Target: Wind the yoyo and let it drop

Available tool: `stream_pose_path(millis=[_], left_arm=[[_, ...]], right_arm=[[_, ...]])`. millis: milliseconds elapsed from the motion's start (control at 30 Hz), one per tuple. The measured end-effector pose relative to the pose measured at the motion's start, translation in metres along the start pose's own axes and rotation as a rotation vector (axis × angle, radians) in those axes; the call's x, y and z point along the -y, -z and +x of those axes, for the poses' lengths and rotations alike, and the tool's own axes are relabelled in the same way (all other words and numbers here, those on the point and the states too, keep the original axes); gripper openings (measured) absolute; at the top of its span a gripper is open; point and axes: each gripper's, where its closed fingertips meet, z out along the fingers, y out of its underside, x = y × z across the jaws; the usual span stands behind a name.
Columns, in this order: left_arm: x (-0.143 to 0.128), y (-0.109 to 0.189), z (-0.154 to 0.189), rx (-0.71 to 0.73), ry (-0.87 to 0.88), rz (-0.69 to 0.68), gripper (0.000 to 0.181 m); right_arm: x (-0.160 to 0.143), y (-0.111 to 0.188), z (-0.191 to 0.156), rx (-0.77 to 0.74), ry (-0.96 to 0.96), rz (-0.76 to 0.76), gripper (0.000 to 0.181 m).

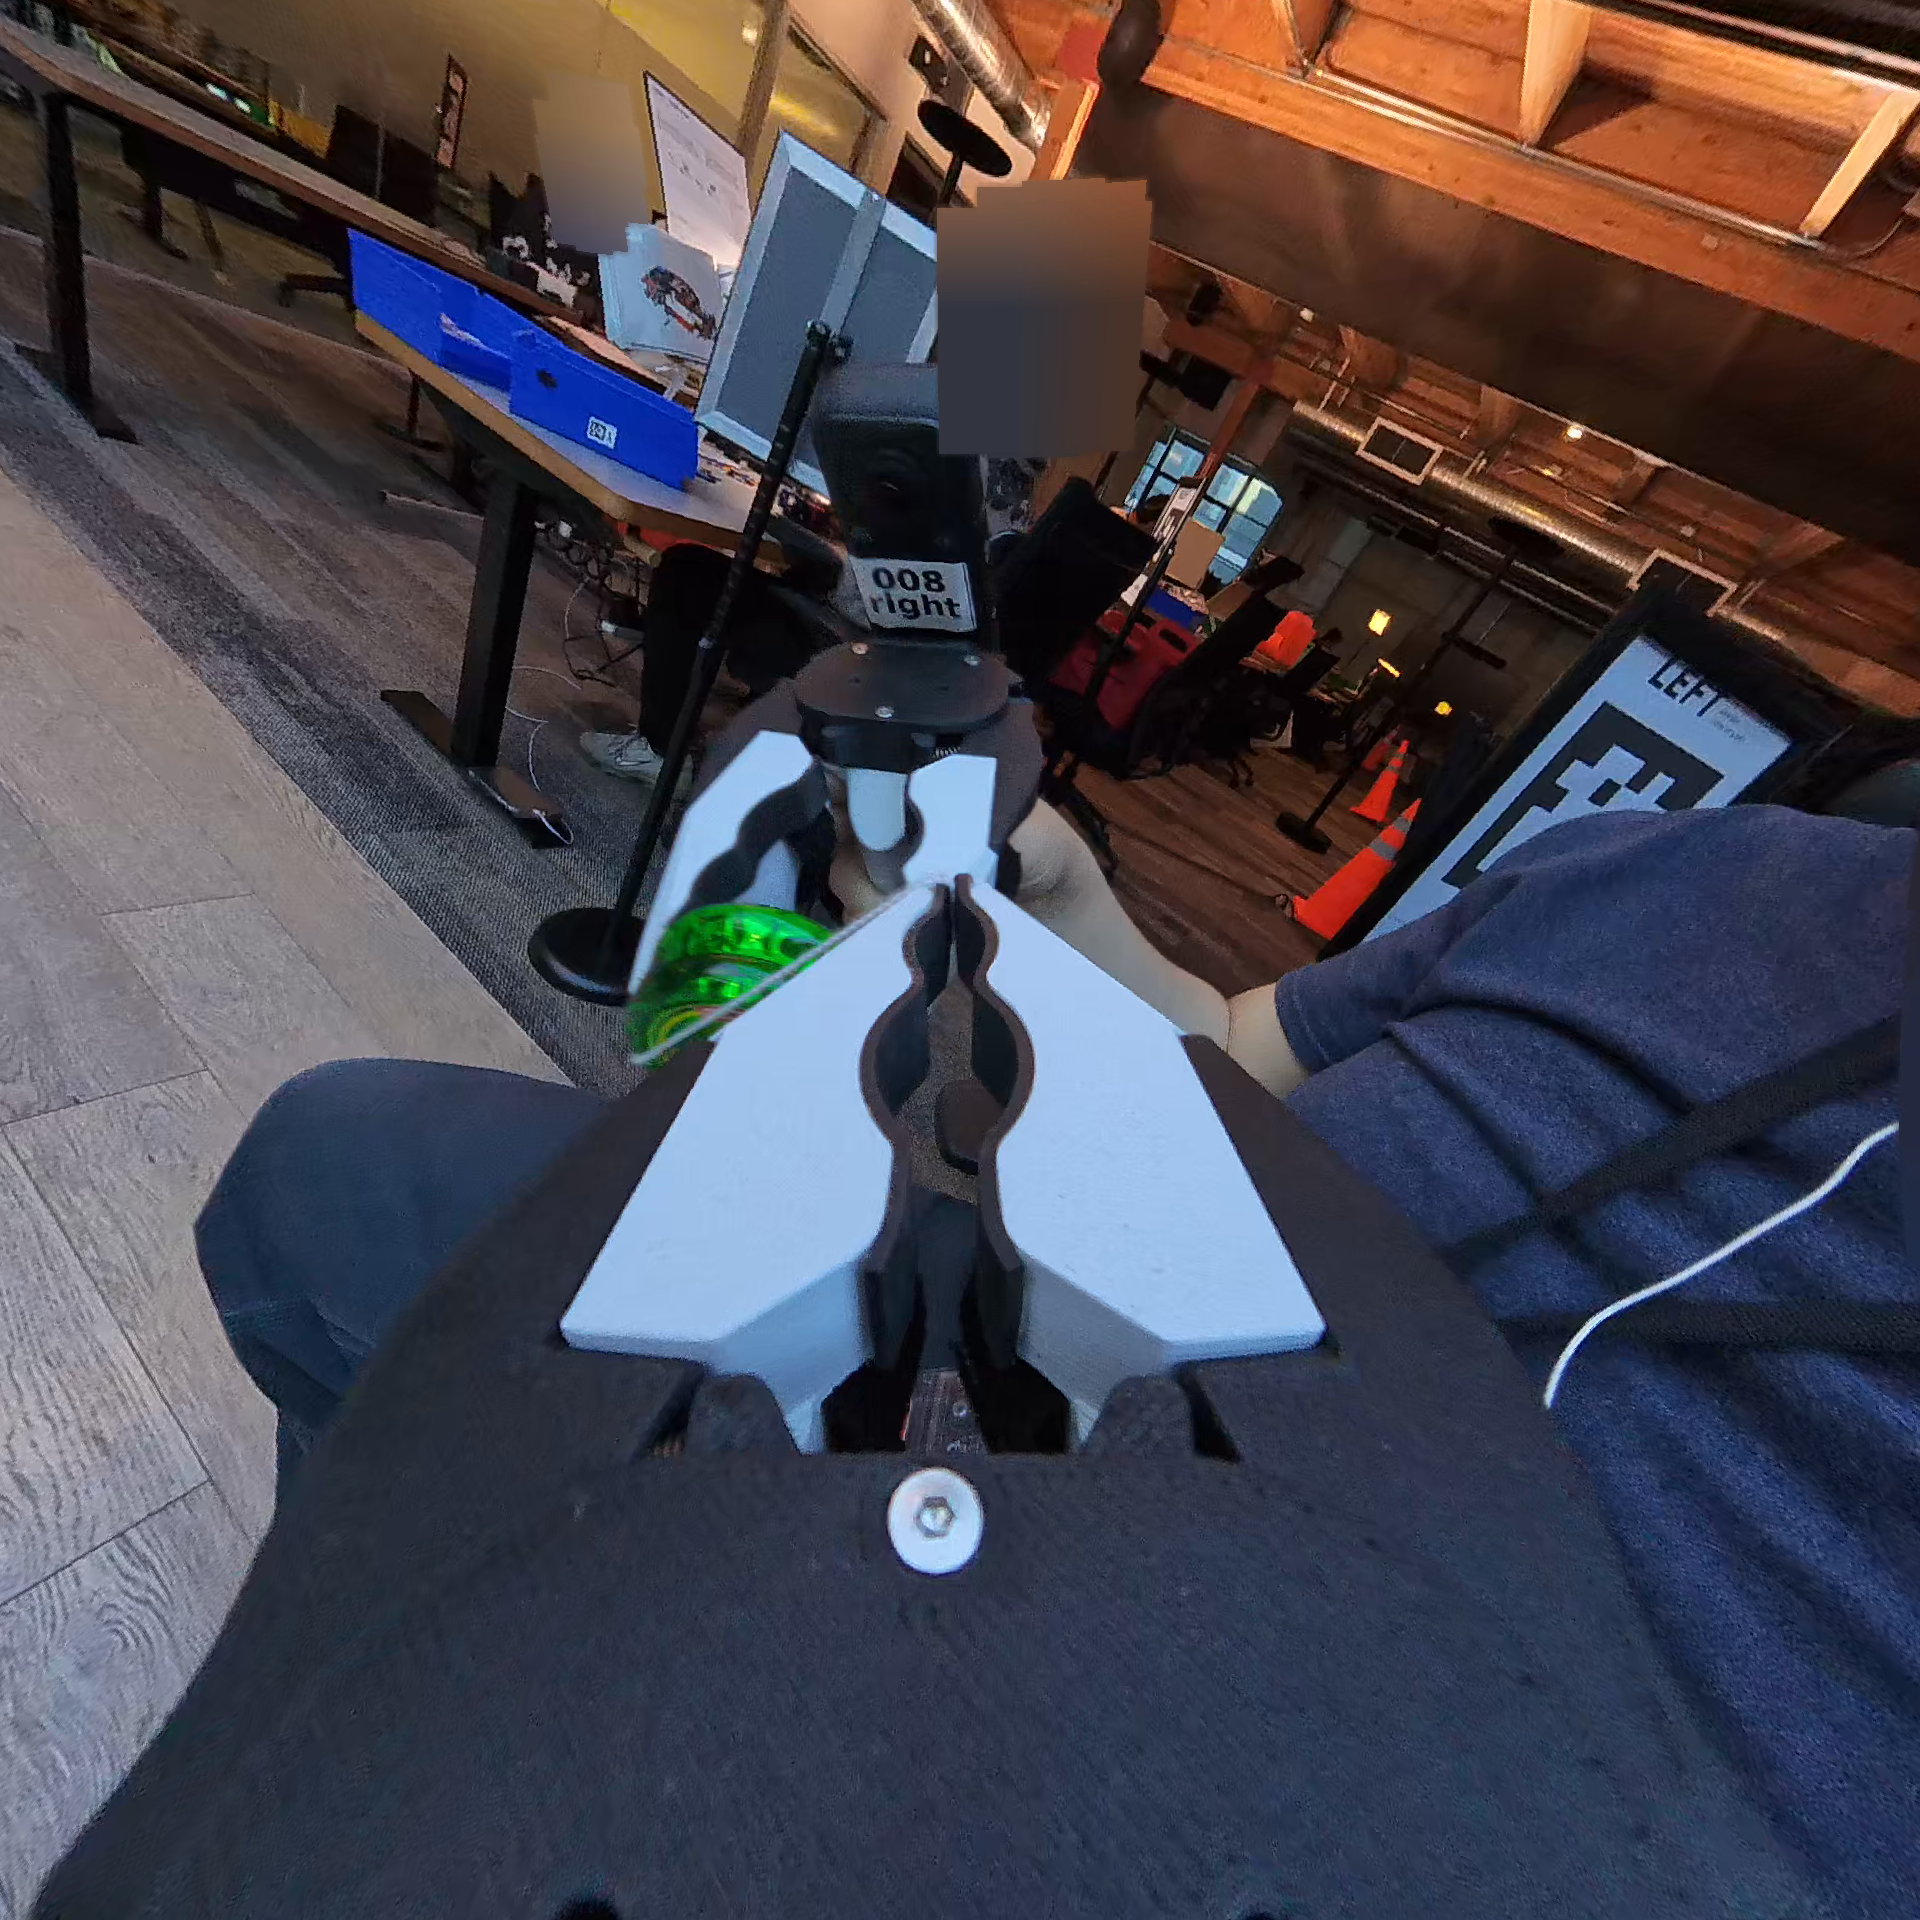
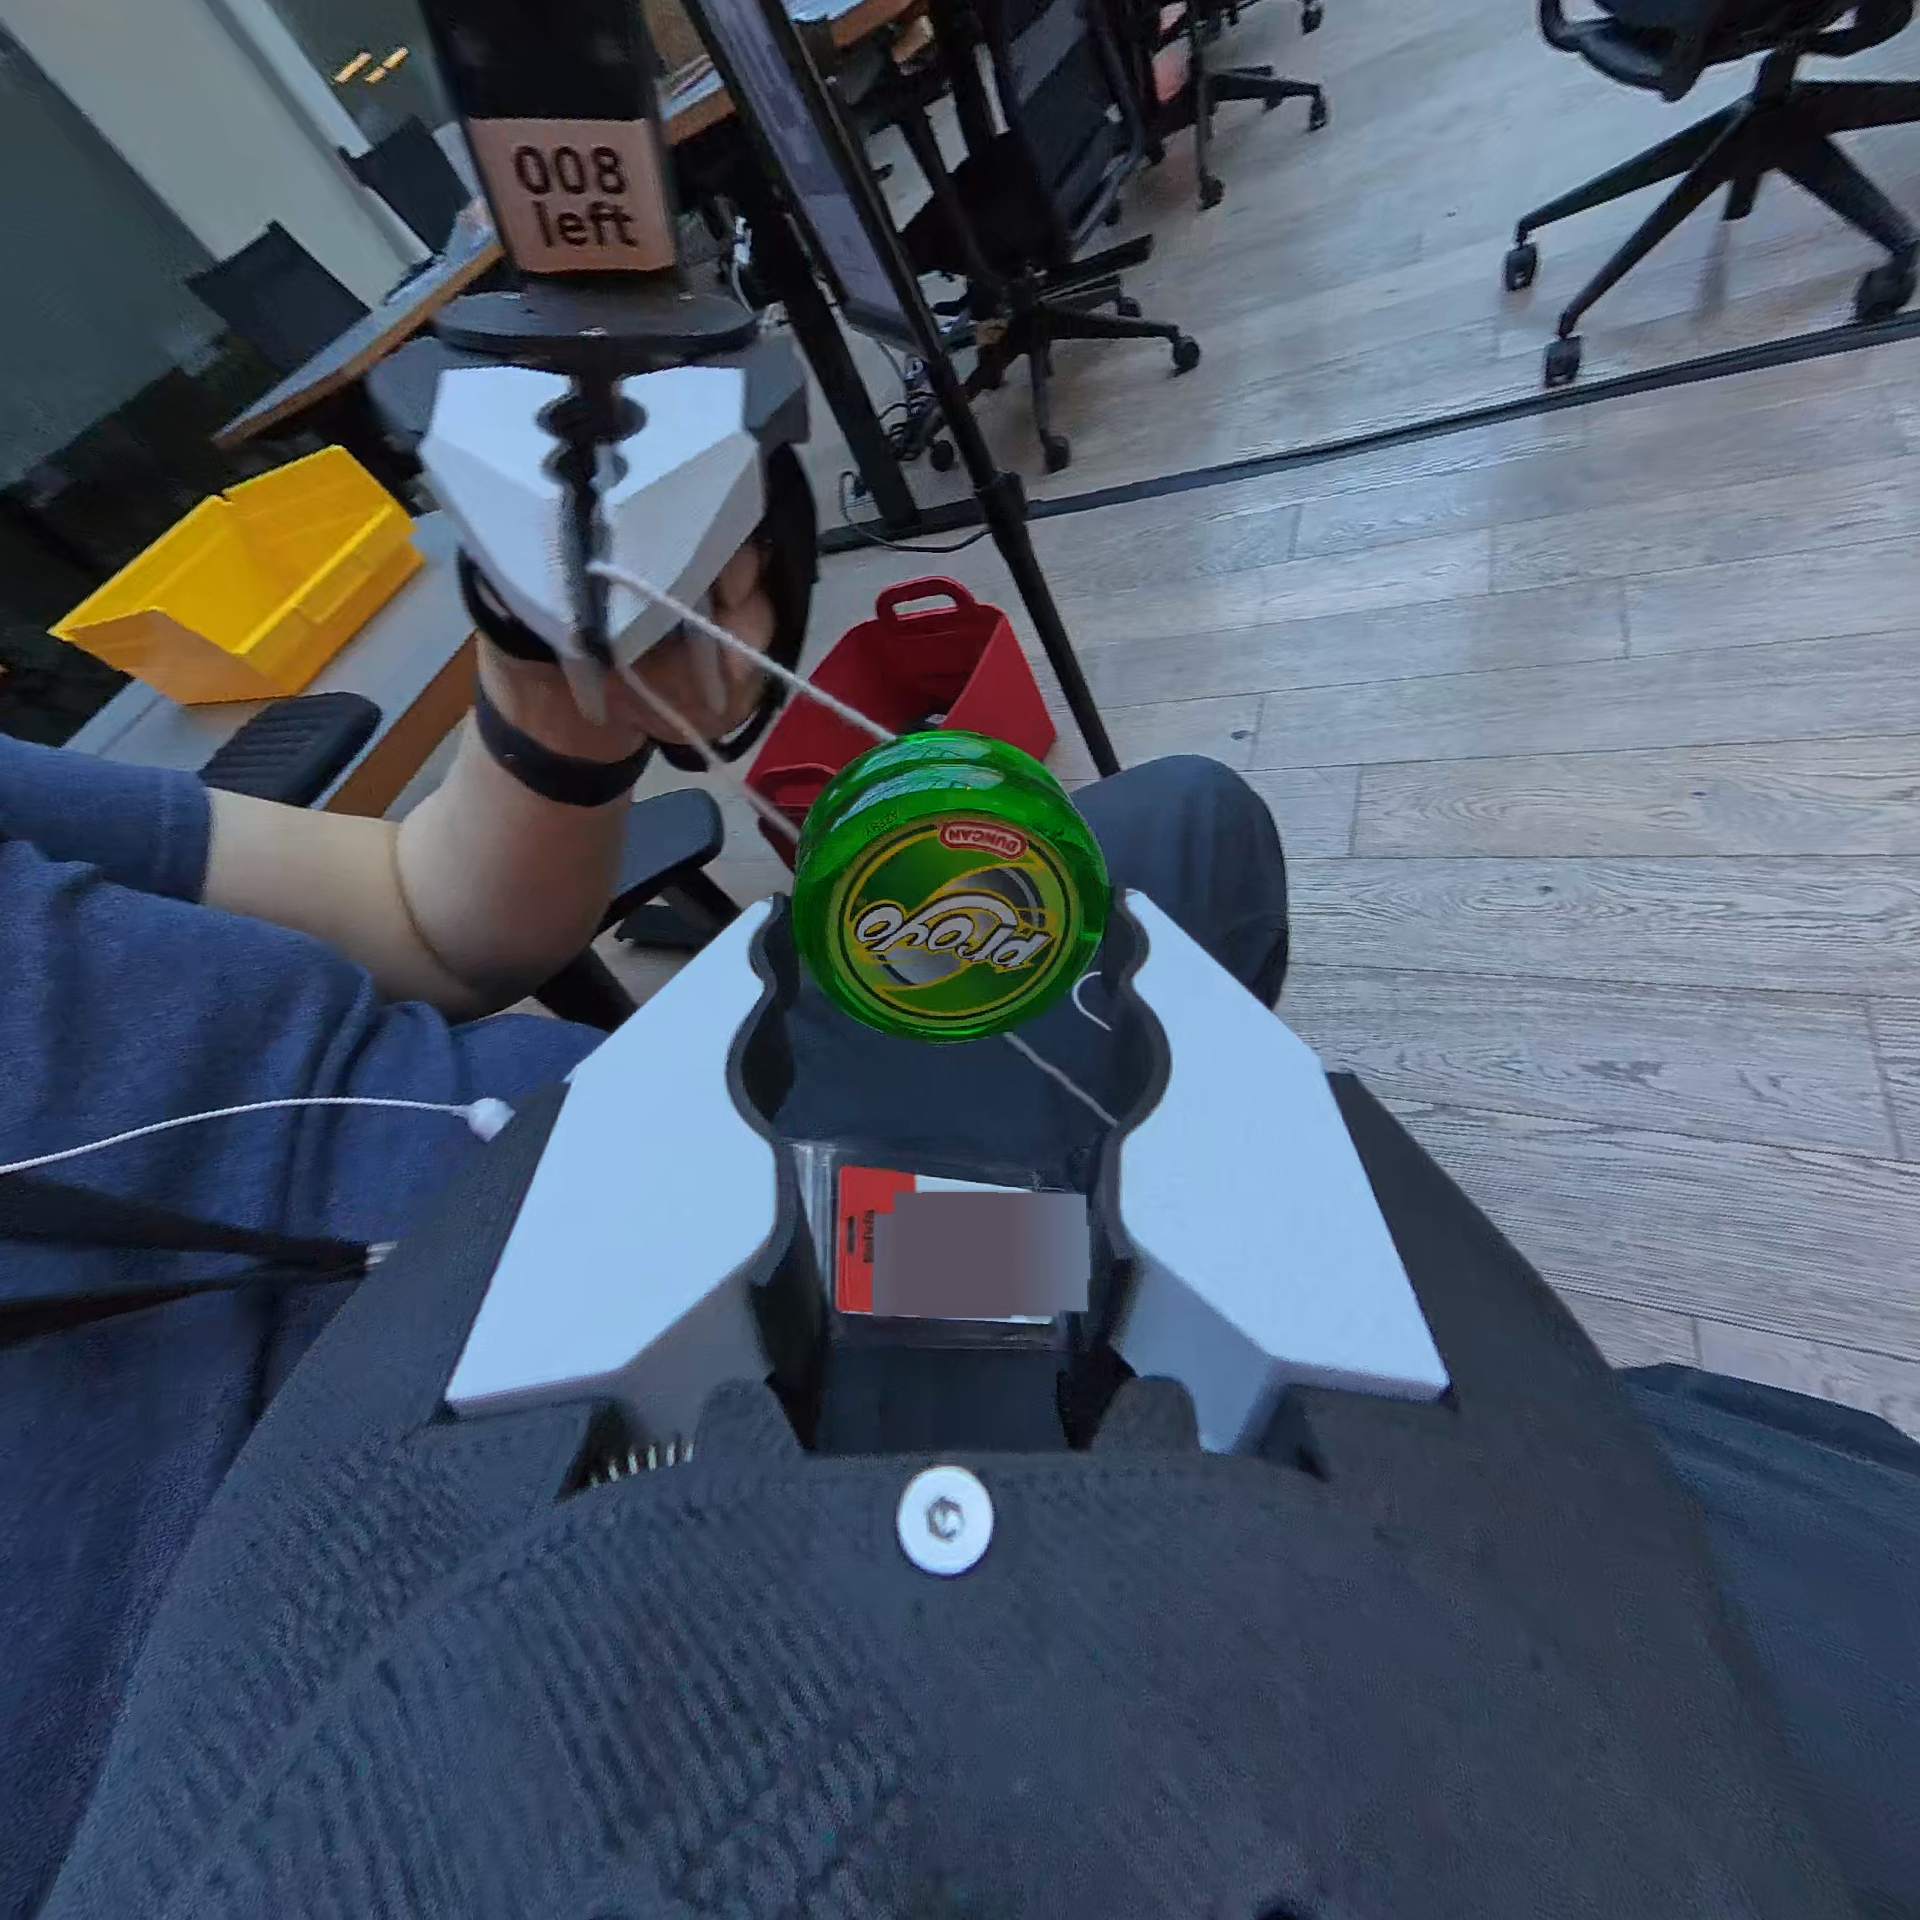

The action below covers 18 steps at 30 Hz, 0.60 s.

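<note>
A clear green yoyo (image 2: 951, 883) with a yellow face sits between the fingertips of my right gripper (image 2: 951, 920), which is shut on its rim, face toward the camera. A white string (image 2: 748, 665) runs up-left from the yoyo in two strands to my left gripper (image 2: 597, 644), which is shut on it. In the left wrist view my left gripper (image 1: 954, 891) has its tips pressed together on the string (image 1: 831, 940), which leads left to the yoyo (image 1: 727, 977) held by the right gripper (image 1: 821, 883). Both are held above the person's lap.
The person's knee (image 2: 1195, 831) and blue sleeve (image 2: 156, 1039) lie below the grippers. A red basket (image 2: 935, 665), a yellow bin (image 2: 249, 571), a black stand pole (image 2: 935, 395) and office chairs (image 2: 1714, 156) stand on the wood floor. Blue bins (image 1: 582, 395) sit on a table; orange cones (image 1: 1361, 873) stand at the right. Left tips to right tips: about 7 cm.
</note>
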Motion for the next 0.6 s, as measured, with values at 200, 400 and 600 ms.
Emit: stream_pose_path(millis=[200, 400, 600], left_arm=[[0.0, 0.008, -0.013, 0.181, -0.11, -0.017, 0.0], [0.024, 0.041, -0.035, 0.172, 0.008, 0.106, 0.0], [0.025, 0.037, -0.005, 0.107, -0.054, 0.08, 0.0]], right_arm=[[0.004, -0.002, -0.007, 0.015, 0.07, 0.01, 0.057], [-0.004, 0.002, -0.054, 0.228, 0.197, 0.0, 0.057], [-0.01, -0.011, -0.014, 0.01, 0.14, -0.061, 0.058]])
